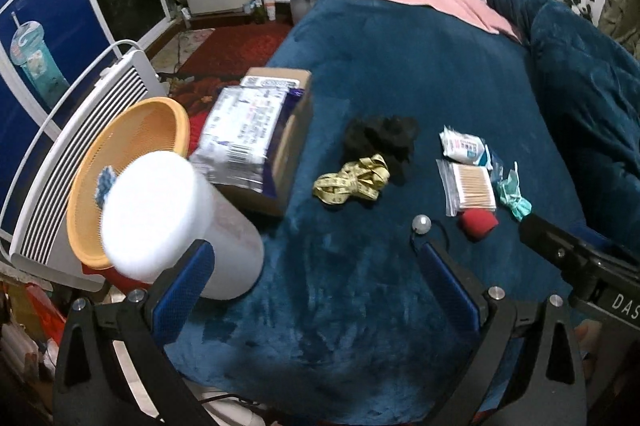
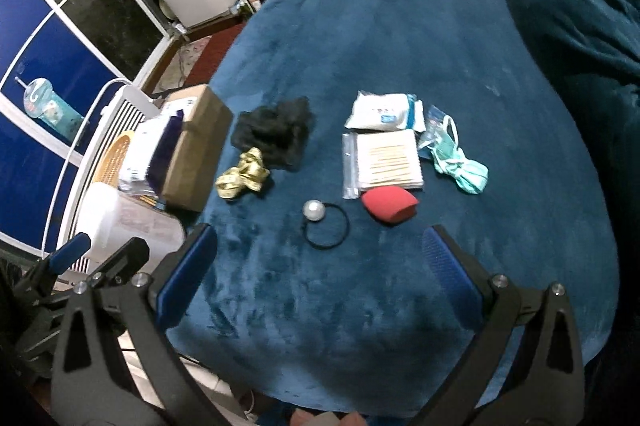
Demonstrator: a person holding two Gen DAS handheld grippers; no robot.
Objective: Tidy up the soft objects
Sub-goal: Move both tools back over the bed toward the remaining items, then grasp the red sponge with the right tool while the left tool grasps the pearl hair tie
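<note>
Left tool (image 1: 316, 278) spread wide above the blue bed (image 1: 420, 73), gripping nothing; right tool (image 2: 320, 266) likewise wide apart and empty-handed. Spread over the bed: black cloth (image 2: 276, 131) touching yellow tape measure (image 2: 242, 175), pearl hair tie (image 2: 324, 224), red sponge (image 2: 390, 205) just beside cotton swab bag (image 2: 384, 161), teal mask (image 2: 460, 161).

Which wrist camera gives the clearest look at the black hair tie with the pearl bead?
The right wrist view: the hair tie lies whole on the blue blanket, loop and bead clear. In the left wrist view only the bead and part of the loop show, behind a blue fingertip.
</note>
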